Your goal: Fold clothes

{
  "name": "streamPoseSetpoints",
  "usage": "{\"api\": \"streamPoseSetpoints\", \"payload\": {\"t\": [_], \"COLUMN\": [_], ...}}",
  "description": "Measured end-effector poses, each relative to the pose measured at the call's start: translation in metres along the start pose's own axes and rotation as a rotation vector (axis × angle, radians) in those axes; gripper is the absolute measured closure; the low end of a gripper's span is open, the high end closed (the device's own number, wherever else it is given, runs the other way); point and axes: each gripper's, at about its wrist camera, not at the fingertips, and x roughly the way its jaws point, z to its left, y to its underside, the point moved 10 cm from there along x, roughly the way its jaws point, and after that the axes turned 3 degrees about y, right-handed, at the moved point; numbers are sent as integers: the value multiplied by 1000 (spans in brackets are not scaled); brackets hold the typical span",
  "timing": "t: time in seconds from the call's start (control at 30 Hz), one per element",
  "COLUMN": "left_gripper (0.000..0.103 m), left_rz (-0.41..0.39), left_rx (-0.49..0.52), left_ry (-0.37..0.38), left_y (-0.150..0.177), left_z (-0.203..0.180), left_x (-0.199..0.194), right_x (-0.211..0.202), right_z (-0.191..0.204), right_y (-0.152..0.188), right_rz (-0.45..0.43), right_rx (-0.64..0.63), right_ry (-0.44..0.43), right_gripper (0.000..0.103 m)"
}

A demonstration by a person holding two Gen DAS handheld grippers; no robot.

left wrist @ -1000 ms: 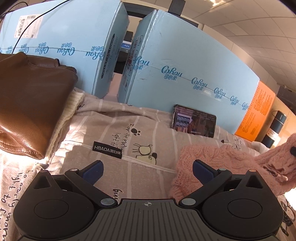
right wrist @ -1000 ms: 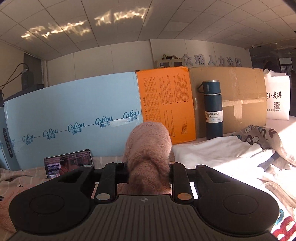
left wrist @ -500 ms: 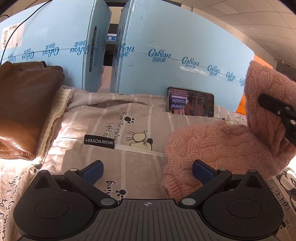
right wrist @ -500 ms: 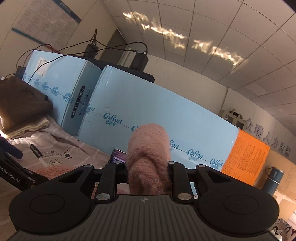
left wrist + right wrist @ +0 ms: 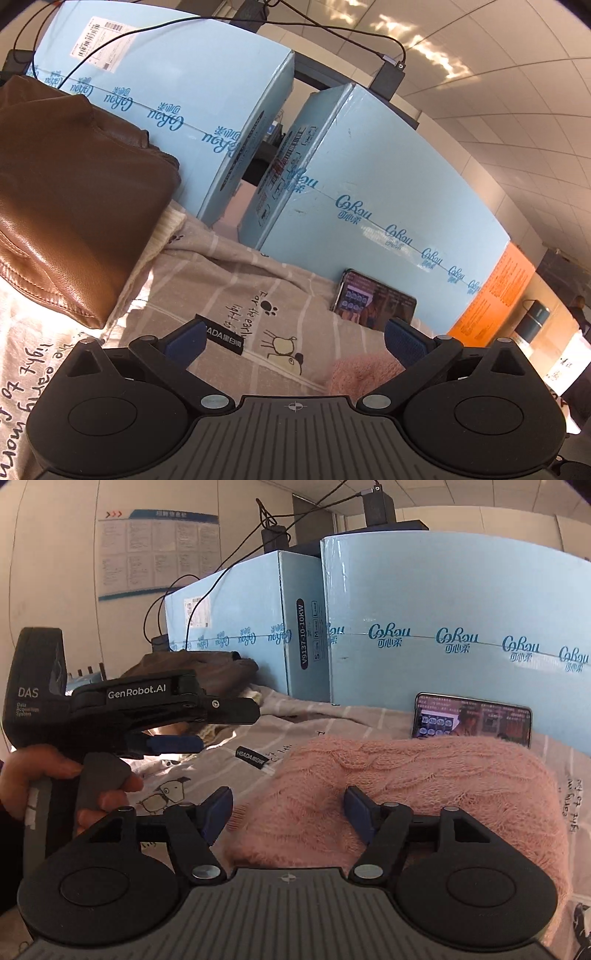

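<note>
The pink knitted sweater lies bundled on the patterned bedsheet, its long axis running left to right across the right wrist view. This relation governs the next fold: the garment sits directly ahead of and under the right tongs, and only to the far right of the left tongs.

Left tongs: jaws spread wide, holding nothing. Only a corner of the sweater shows in the left wrist view, low beside the right fingertip; contact cannot be confirmed. Ahead lies bare sheet carrying a black label. A brown leather jacket sits well off to the left. In the right wrist view the left tongs hang above the sheet, clear of the sweater's left end.

Right tongs: jaws spread. The left fingertip stands at the sweater's left edge over the sheet; the right fingertip rests on or presses into the knit. Nothing is pinched. The right tongs are the nearer tool.

Beyond the sweater, a phone leans against the blue cartons.

Judgement: the bundle appears folded at least once. A further fold would probably call for grips at both ends, so the left tongs would need to travel rightward.
</note>
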Motion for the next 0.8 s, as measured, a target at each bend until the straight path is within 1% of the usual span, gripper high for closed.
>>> {"api": "streamPoseSetpoints", "payload": {"t": [0.03, 0.07, 0.1, 0.17, 0.2, 0.27, 0.3, 0.33, 0.37, 0.43, 0.5, 0.53, 0.57, 0.67, 0.8], "left_gripper": [0, 0, 0, 0, 0, 0, 0, 0, 0, 0, 0, 0, 0, 0, 1], "left_rz": [-10, -19, -26, -9, 8, 49, 69, 90, 110, 150, 188, 206, 218, 246, 303], "left_rx": [-13, -30, -52, -98, -108, -92, -84, -76, -68, -19, 44, 75, 105, 173, 161], "left_ry": [36, 80, 134, 229, 259, 278, 288, 297, 307, 289, 256, 245, 241, 236, 226], "left_y": [-1, -2, -3, -2, 0, 10, 15, 19, 24, 36, 48, 54, 59, 70, 83], "left_z": [-3, -7, -12, -21, -26, -37, -43, -48, -54, -62, -69, -73, -77, -89, -93], "left_x": [-1, -3, -5, -6, -5, -2, -1, 0, 1, 5, 9, 11, 11, 10, 12], "right_x": [-6, -15, -25, -43, -52, -67, -71, -75, -78, -84, -86, -87, -87, -89, -86], "right_z": [1, 2, 2, -3, -10, -31, -43, -57, -69, -90, -106, -110, -112, -111, -108], "right_y": [-4, -10, -15, -25, -30, -35, -34, -32, -27, -19, -13, -12, -13, -13, -8], "right_rz": [-8, -26, -47, -89, -112, -145, -146, -140, -138, -139, -143, -145, -148, -149, -115], "right_rx": [44, 59, 67, 46, 47, 94, 131, 185, 249, 381, 527, 572, 590, 590, 572], "right_ry": [-41, -71, -99, -115, -106, -78, -66, -53, -59, -93, -159, -187, -202, -206, -183], "right_gripper": [29, 19, 12, 11, 10, 7, 7, 7, 7, 7, 7, 7, 7, 7, 7]}}
